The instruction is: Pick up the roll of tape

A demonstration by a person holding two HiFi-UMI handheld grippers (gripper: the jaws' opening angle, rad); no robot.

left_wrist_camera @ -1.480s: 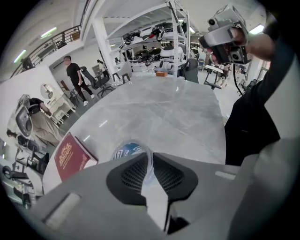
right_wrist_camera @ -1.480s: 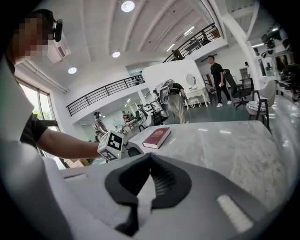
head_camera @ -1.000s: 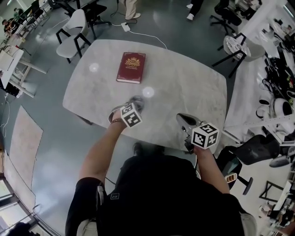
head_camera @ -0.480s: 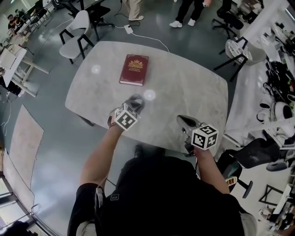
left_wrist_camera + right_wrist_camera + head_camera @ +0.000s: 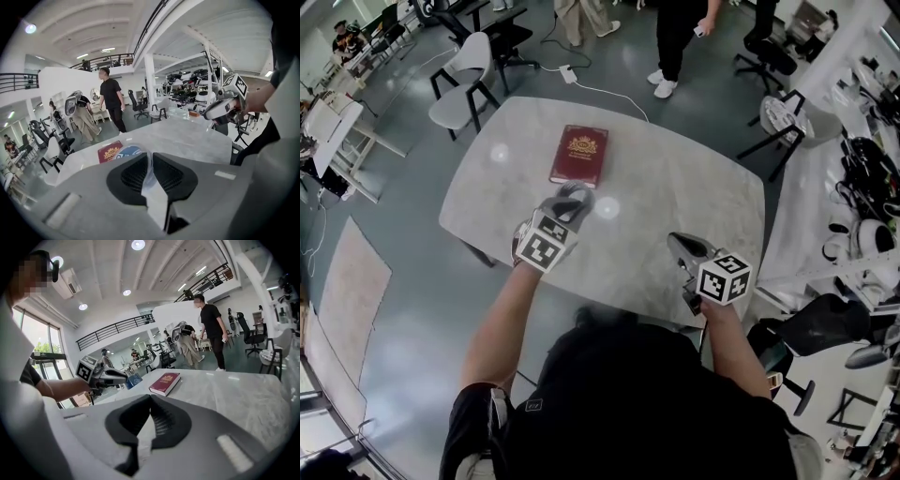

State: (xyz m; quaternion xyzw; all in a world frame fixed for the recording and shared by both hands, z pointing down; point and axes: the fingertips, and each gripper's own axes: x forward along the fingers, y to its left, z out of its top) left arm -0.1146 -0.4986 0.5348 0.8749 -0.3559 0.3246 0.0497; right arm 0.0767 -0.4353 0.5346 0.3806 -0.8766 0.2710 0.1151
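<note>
Tape (image 5: 125,152): blue-faced roll, pinched edge-on between the jaws of the left claw (image 5: 150,156), which is clamped on it. In the right gripper view the roll (image 5: 133,380) shows as a blue patch at the tip of the left claw (image 5: 123,377), held up over the table (image 5: 675,187). From the head view the roll itself is hidden under the left claw (image 5: 572,195).

Book (image 5: 579,155): red, flat on the table, at 12 o'clock from the left claw, just beyond it.

Right claw (image 5: 680,246): at 4 o'clock from the left claw, well apart from it, over the near table edge. Its jaws are together at the tips with nothing between them (image 5: 150,398).
</note>
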